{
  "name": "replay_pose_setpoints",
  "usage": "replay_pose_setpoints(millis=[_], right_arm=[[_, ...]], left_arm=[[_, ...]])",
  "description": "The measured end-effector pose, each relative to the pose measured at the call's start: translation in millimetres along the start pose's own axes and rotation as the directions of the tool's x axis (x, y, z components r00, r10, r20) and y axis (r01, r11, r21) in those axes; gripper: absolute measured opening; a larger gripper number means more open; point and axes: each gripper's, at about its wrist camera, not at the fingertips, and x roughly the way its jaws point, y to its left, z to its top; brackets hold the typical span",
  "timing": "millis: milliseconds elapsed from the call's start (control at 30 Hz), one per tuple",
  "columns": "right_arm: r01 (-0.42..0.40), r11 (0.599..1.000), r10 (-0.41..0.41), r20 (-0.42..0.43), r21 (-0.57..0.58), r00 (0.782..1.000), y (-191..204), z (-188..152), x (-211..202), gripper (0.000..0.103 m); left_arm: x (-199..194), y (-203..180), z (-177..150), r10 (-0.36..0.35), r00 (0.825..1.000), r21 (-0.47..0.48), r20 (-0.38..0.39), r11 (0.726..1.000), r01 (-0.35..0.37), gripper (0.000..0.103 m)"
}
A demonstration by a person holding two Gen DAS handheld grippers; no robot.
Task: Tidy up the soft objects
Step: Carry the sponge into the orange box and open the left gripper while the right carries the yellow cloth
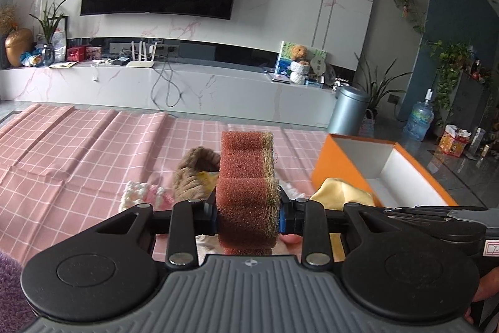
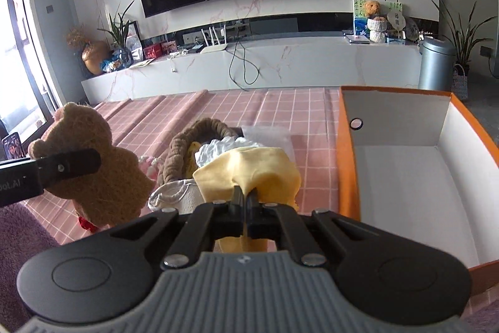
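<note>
My left gripper [image 1: 246, 216] is shut on a brown bear-shaped sponge [image 1: 246, 177], which I see edge-on and held upright above the pink checked cloth. In the right wrist view the same sponge [image 2: 90, 167] hangs at the left with a black finger [image 2: 68, 166] across it. My right gripper [image 2: 246, 195] is shut on a yellow cloth [image 2: 259, 167], lifted just left of the orange box [image 2: 346, 161]. That cloth [image 1: 340, 189] and the right gripper [image 1: 405, 212] also show beside the box [image 1: 327, 164] in the left wrist view. The box's white inside holds nothing visible.
A pile lies on the pink checked cloth [image 2: 280, 108]: a brown knitted piece [image 2: 181, 145], crumpled white fabric [image 2: 224, 145], a pink-white knitted item [image 1: 143, 192], a clear bag [image 2: 265, 133]. Purple rug [image 2: 21, 227] at near left. A TV bench [image 2: 280, 58] and a grey bin [image 2: 435, 64] stand beyond.
</note>
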Motion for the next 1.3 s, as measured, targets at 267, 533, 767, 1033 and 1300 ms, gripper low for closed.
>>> replay_pose_setpoints(millis=[267, 533, 767, 1033, 1300], right_arm=[[0.05, 0.998, -0.053, 0.11, 0.027, 0.992, -38.8, 27.2, -53.5, 0.0], [0.13, 0.99, -0.134, 0.081, 0.051, 0.988, -99.1, 47.0, -74.8, 0.0], [0.161, 0.983, -0.15, -0.123, 0.09, 0.981, -155.1, 34.5, -37.2, 0.0], [0.162, 0.981, -0.128, -0.27, 0.104, 0.954, -196.3, 23.5, -8.9, 0.0], [0.153, 0.985, -0.119, -0.327, 0.081, 0.937, -197.3, 17.3, 3.6, 0.0]], left_arm=[[10.3, -40.3, 31.0, -0.157, 0.988, 0.038, 0.013, 0.987, 0.156, 0.036], [48.4, -103.2, 46.5, -0.319, 0.944, 0.098, -0.087, 0.94, 0.327, 0.036], [108.0, -146.9, 31.6, -0.346, 0.89, 0.166, -0.299, 0.899, 0.405, 0.036], [138.5, -190.4, 23.5, -0.389, 0.813, 0.221, -0.433, 0.829, 0.514, 0.036], [174.0, -206.3, -11.2, -0.267, 0.761, 0.289, -0.591, 0.811, 0.509, 0.036]])
